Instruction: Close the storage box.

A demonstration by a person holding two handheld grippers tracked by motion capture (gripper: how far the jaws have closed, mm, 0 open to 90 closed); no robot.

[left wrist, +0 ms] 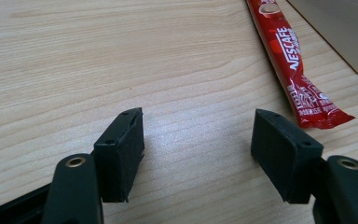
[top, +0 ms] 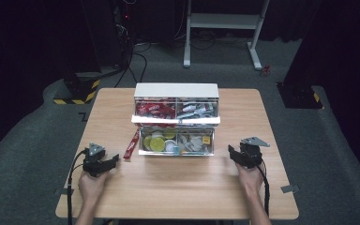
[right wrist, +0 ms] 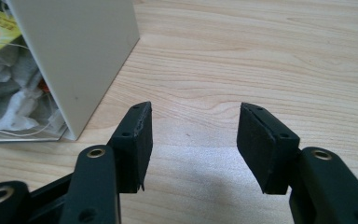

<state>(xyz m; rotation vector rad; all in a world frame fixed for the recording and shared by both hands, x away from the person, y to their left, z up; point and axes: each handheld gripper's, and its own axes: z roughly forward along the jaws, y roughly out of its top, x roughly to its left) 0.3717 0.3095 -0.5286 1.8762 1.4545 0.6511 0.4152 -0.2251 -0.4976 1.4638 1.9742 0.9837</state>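
**Stray Coffee Stick Awaits Pickup Beside Open Organizer**

A red coffee stick (top: 131, 143) is seen lying flat on the wooden table (top: 178, 183), just left of the white two-tier organizer (top: 176, 119), whose lower drawer (top: 176, 142) stands pulled out toward the near edge. The left gripper (top: 111, 160) is held low over the table just near of the stick, its jaws spread wide with nothing between them; in the left gripper view the stick (left wrist: 292, 65) is shown ahead and to the right of the gap. The right gripper (top: 231, 153) is held near the drawer's right corner, its jaws also parted and empty, with the organizer's white side wall (right wrist: 81, 56) and tea bags (right wrist: 14, 100) seen at the left.

The pickup is judged best done by the left gripper: the gap is to be brought squarely across the stick's narrow width, near its middle, before the jaws are closed. Because the packet lies flat, the pads are best lowered until the table is nearly touched, so the stick is pinched rather than pushed away.
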